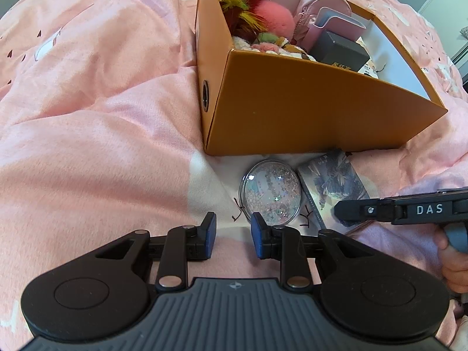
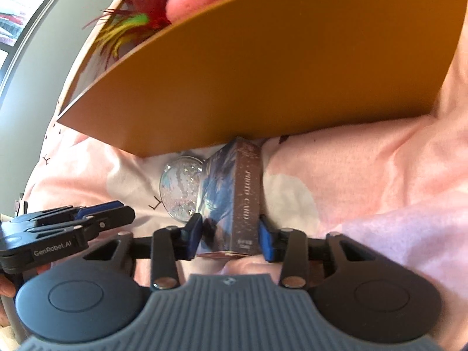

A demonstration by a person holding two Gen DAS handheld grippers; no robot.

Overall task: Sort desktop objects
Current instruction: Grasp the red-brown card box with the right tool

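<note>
Both blue pads of the right gripper (image 2: pixel 229 237) press the long flat sides of a small card box (image 2: pixel 234 201), jaws about half closed on it. It is glossy printed cardboard, a slim rectangular block; its long axis runs straight ahead from the jaws toward the smooth orange cardboard box (image 2: pixel 263 67), far end tipped up. Left of the jaws lies a round clear disc (image 2: pixel 181 193) filled with glitter, flat on the soft pink blanket (image 2: pixel 365 175). Left gripper (image 1: pixel 233 238) stands partly open, empty, the disc just ahead of its right pad.
</note>
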